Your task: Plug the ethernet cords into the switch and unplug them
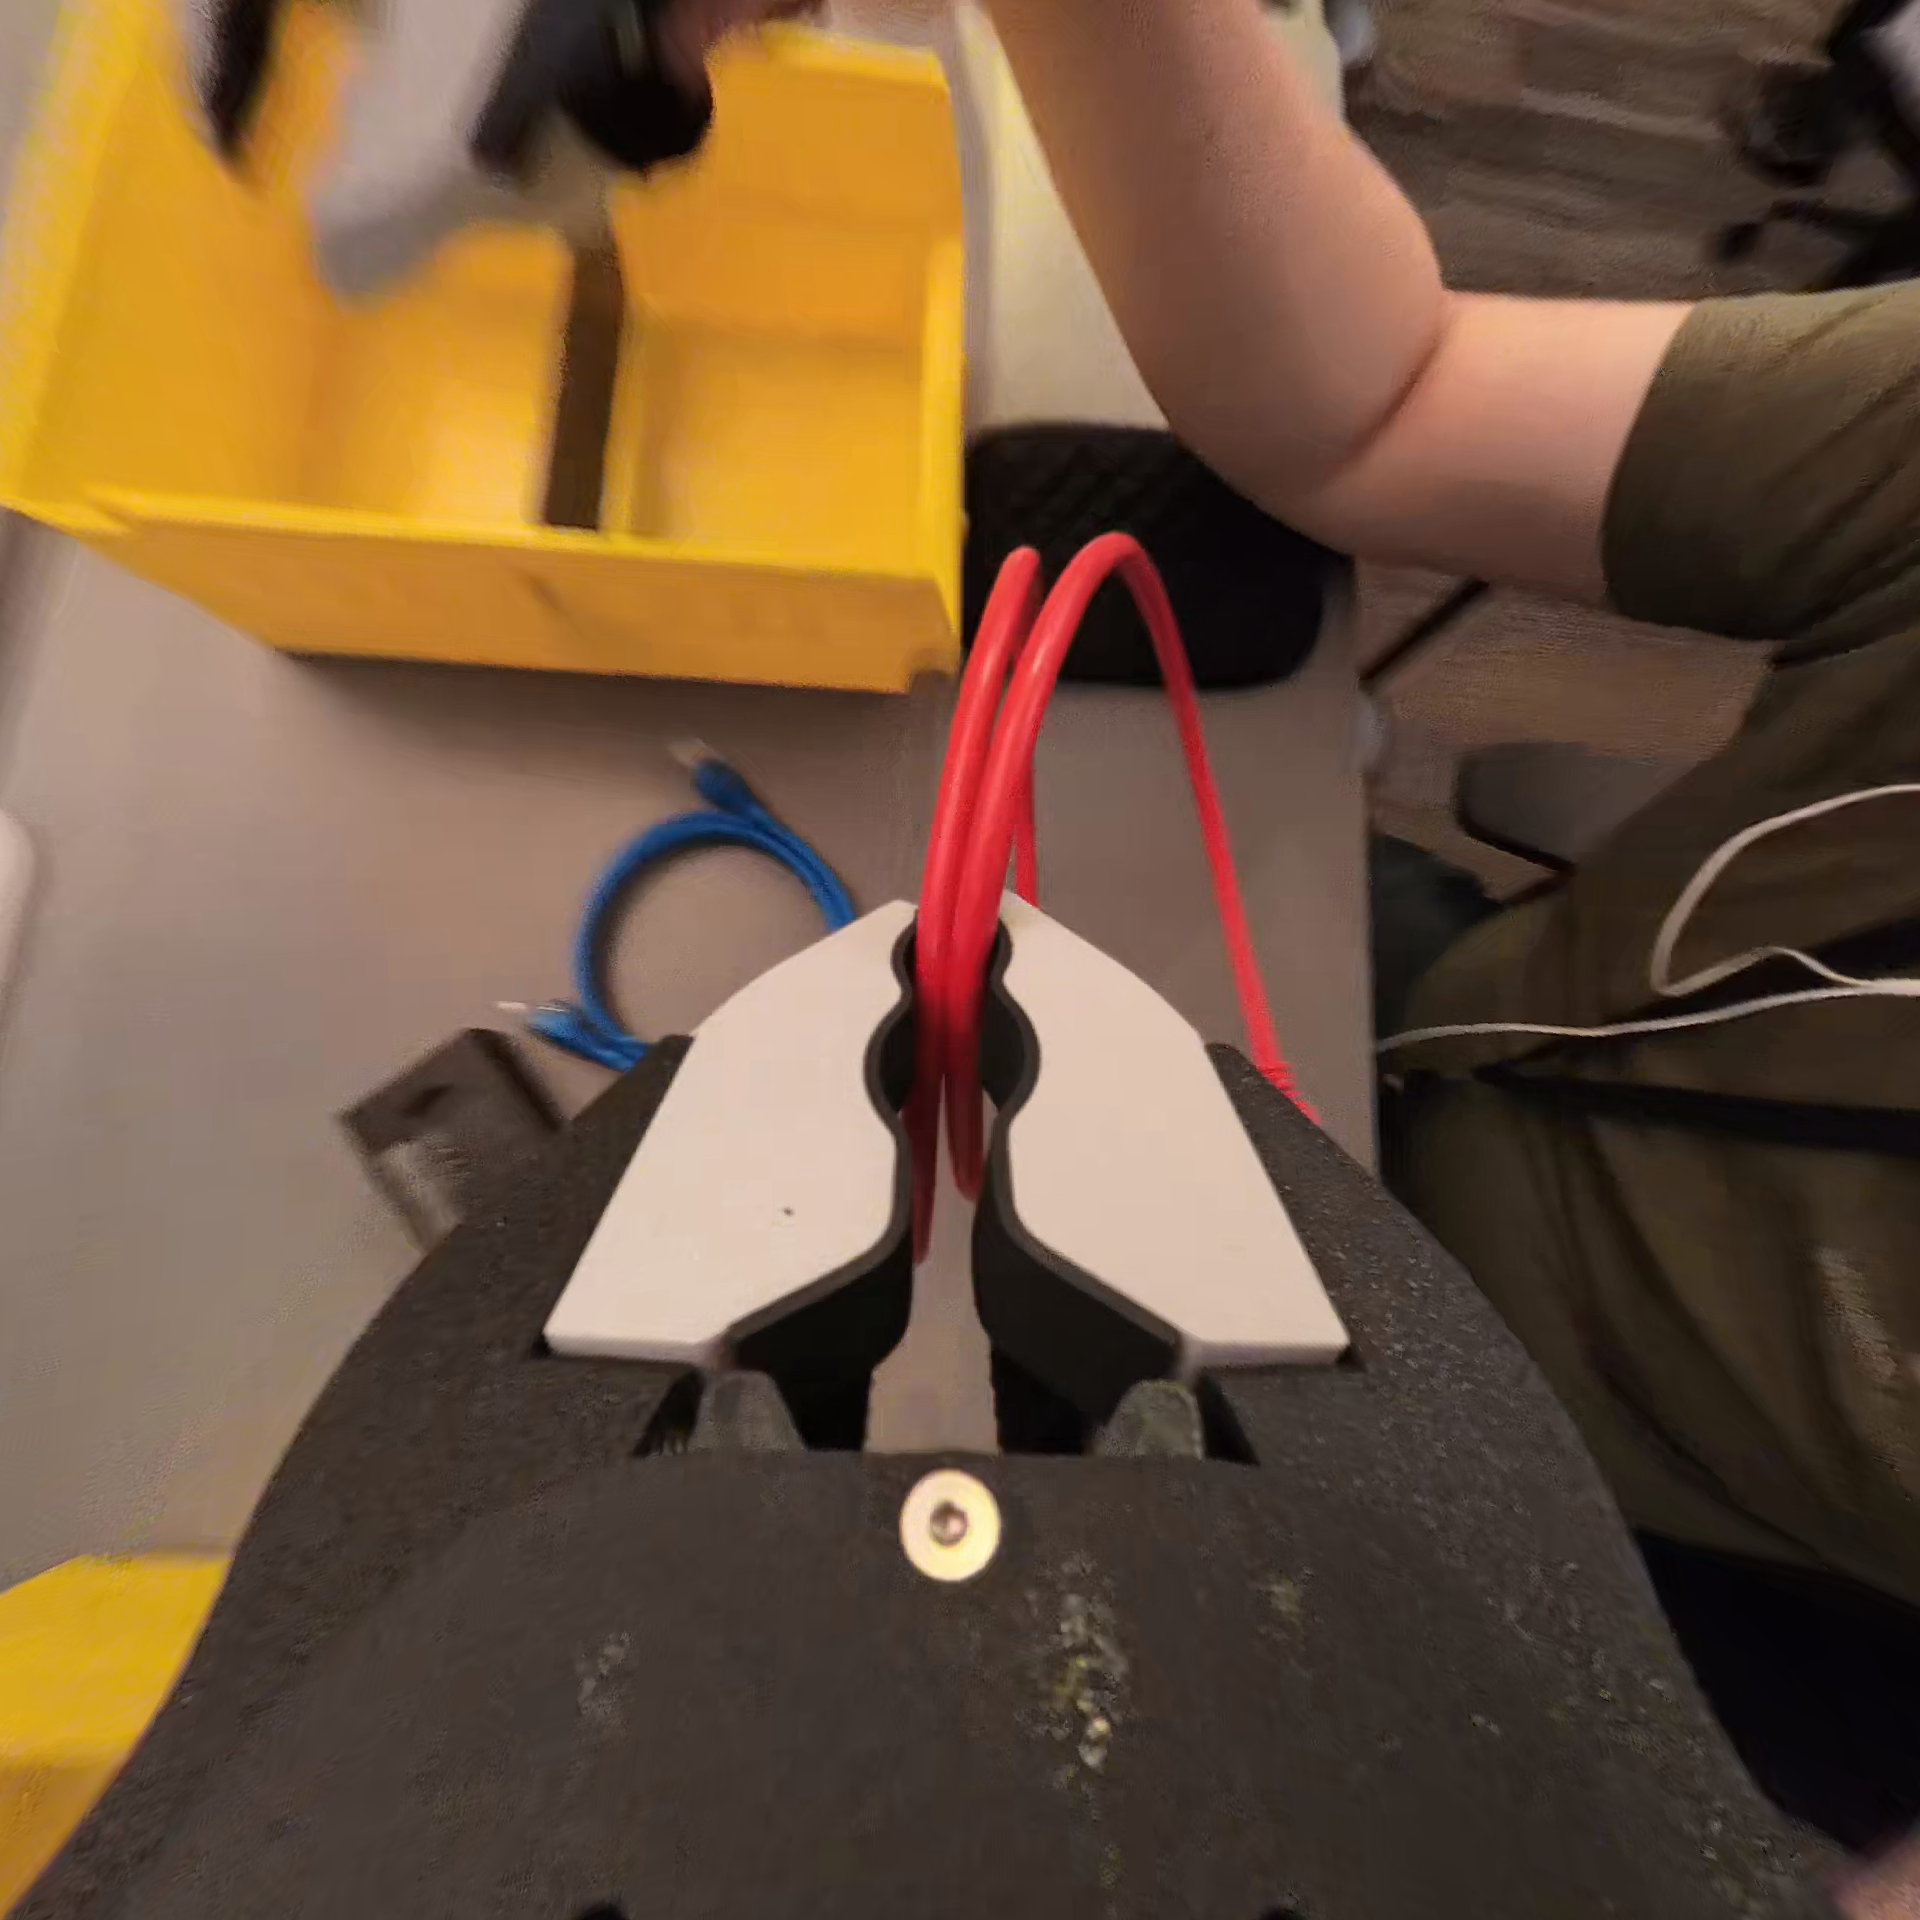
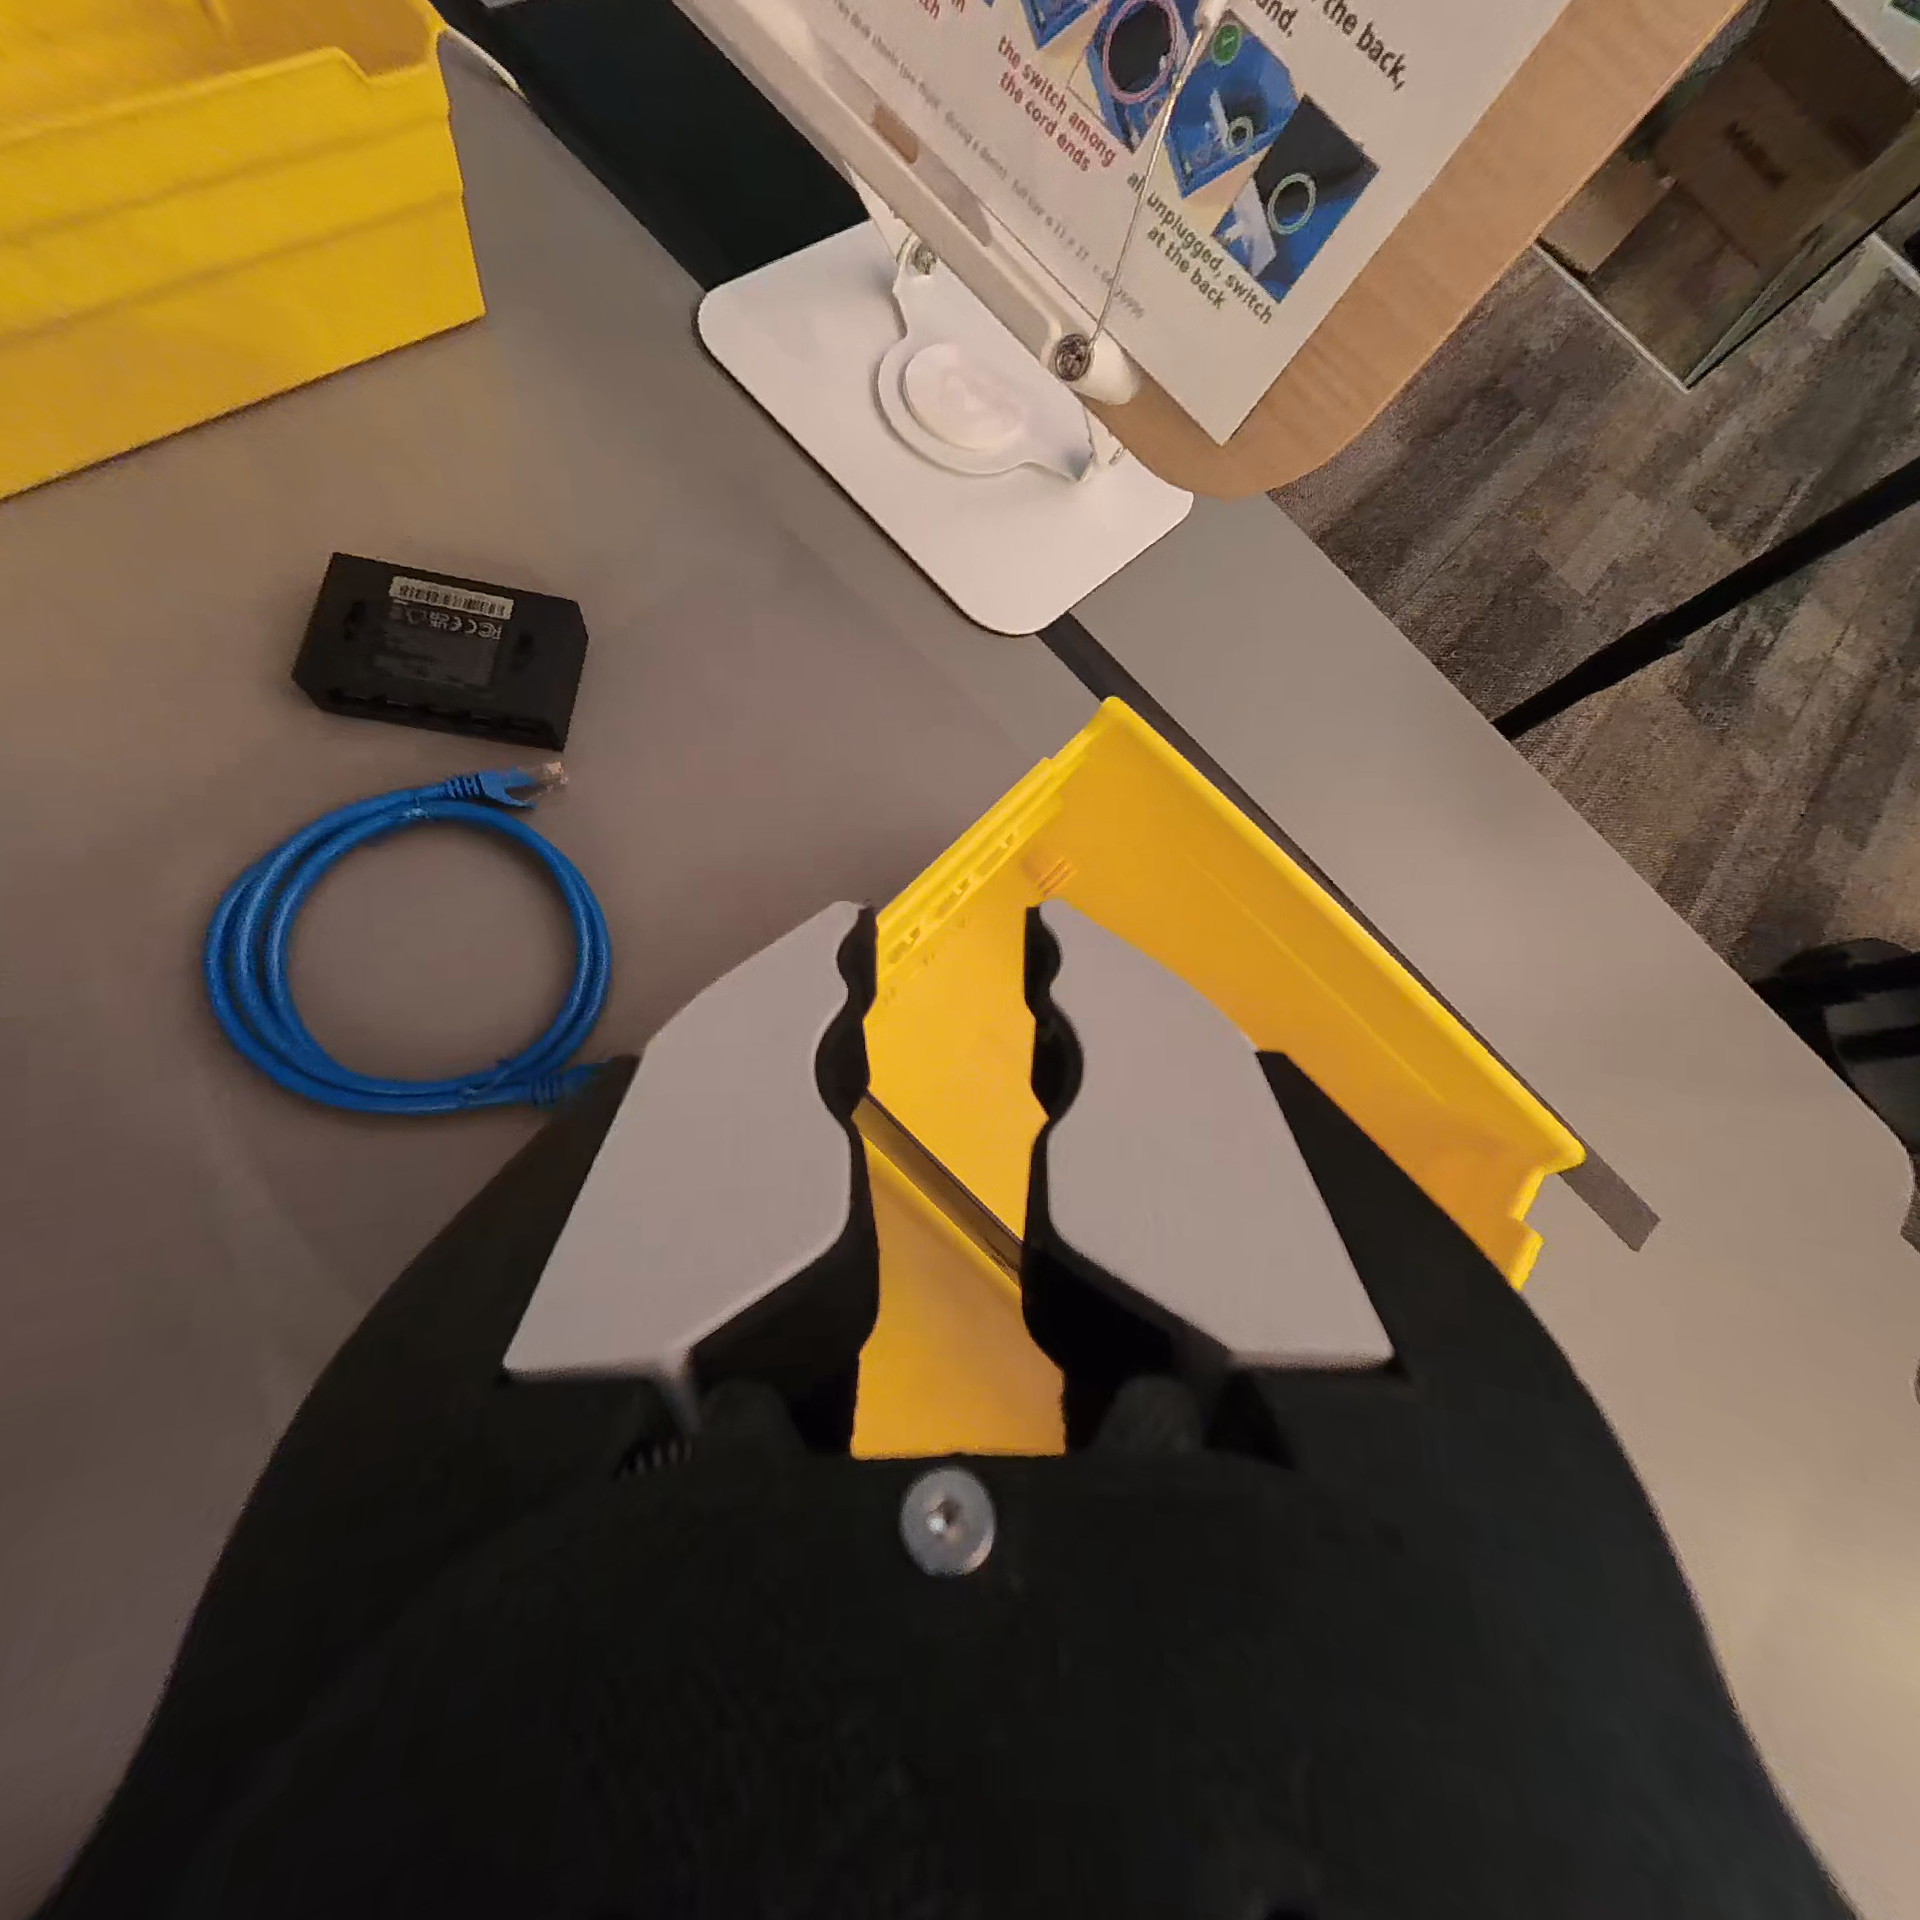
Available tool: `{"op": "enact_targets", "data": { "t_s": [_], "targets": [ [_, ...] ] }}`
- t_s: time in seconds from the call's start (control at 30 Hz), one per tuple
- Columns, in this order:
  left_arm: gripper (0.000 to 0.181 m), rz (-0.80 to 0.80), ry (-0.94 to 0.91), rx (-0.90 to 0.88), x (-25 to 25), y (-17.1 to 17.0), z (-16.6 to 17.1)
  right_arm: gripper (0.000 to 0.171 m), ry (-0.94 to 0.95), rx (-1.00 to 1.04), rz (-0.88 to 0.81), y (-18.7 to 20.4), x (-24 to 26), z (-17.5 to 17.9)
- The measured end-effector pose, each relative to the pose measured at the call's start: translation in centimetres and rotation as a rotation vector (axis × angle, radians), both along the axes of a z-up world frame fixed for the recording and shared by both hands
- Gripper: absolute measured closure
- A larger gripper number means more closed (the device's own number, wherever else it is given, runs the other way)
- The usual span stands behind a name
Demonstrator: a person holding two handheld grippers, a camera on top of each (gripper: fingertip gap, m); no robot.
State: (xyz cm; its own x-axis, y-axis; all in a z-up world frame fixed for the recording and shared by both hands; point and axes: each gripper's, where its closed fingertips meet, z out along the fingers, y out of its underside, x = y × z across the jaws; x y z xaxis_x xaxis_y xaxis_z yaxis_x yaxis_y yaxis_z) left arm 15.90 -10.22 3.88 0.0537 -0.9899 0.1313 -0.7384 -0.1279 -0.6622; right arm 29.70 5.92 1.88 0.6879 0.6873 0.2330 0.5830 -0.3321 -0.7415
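My left gripper [image 1: 961, 916] is shut on a coiled red ethernet cord [image 1: 977, 821] and holds it above the grey table; its loops arch up ahead of the fingers. A coiled blue ethernet cord [image 1: 707, 883] lies on the table, also in the right wrist view [image 2: 405, 945]. The black switch [image 2: 442, 649] lies just beyond it, label side up, and shows blurred in the left wrist view [image 1: 436, 1132]. My right gripper [image 2: 951, 925] is open and empty above a yellow bin [image 2: 1195, 935]. It appears blurred at the top of the left wrist view [image 1: 416, 156].
A second, stacked yellow bin [image 2: 208, 208] stands at the far left. A white stand [image 2: 935, 468] with an instruction sheet is at the back. The person's forearm [image 1: 1247, 260] crosses above the table. The table edge [image 1: 1361, 883] runs close on the right. The grippers' ends are close to 20 centimetres from one another. Both grippers' tips are roughly 25 centimetres from the black switch [image 2: 442, 649]. It is also in sight in the left wrist view [image 1: 484, 1148].
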Motion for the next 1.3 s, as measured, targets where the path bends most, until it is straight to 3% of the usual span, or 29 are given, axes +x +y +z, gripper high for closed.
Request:
{"op": "enact_targets", "data": {
  "t_s": [0.1, 0.2, 0.27, 0.53, 0.6, 0.73, 0.8, 0.93, 1.03, 1.17, 1.3],
  "targets": [
    [0.174, -0.049, 0.160, -0.241, 0.8, 1.6, -6.1, 0.143, -0.049, 0.005, -0.009, 0.2, 0.1, -0.5],
    [0.175, -0.034, 0.247, -0.213, 1.3, 4.9, -10.6, 0.143, -0.069, 0.005, -0.007, 0.3, -0.2, -0.9],
    [0.175, -0.025, 0.240, -0.184, 2.0, 6.6, -11.8, 0.143, -0.075, 0.008, -0.008, 0.4, -0.2, -1.0],
    [0.158, 0.021, 0.220, -0.129, 2.9, 9.1, -13.5, 0.143, -0.109, 0.013, -0.026, 0.9, 0.2, -1.6],
    [0.143, 0.051, 0.219, -0.085, 2.4, 9.8, -13.3, 0.143, -0.125, 0.010, -0.025, 1.0, 0.2, -1.8],
    [0.128, 0.157, 0.097, 0.047, 1.3, 11.7, -10.5, 0.143, -0.155, 0.012, -0.021, 1.1, -0.1, -2.2],
    [0.128, 0.212, 0.040, 0.138, 0.0, 12.2, -8.1, 0.143, -0.168, 0.018, -0.022, 1.1, -0.1, -2.3],
    [0.132, 0.324, -0.106, 0.371, -5.1, 10.6, -2.2, 0.143, -0.200, 0.030, -0.018, 1.0, -0.2, -2.4],
    [0.132, 0.453, -0.032, 0.561, -12.5, 8.8, 0.0, 0.143, -0.219, 0.035, -0.014, 1.1, -0.3, -2.5],
    [0.141, 0.772, 0.311, 0.700, -25.6, 7.4, -1.3, 0.143, -0.237, 0.028, 0.003, 1.3, -0.6, -2.8],
    [0.141, 0.706, 0.436, 0.506, -28.5, 4.7, -7.4, 0.143, -0.259, 0.013, 0.009, 1.4, -0.8, -3.5]
  ]
}}
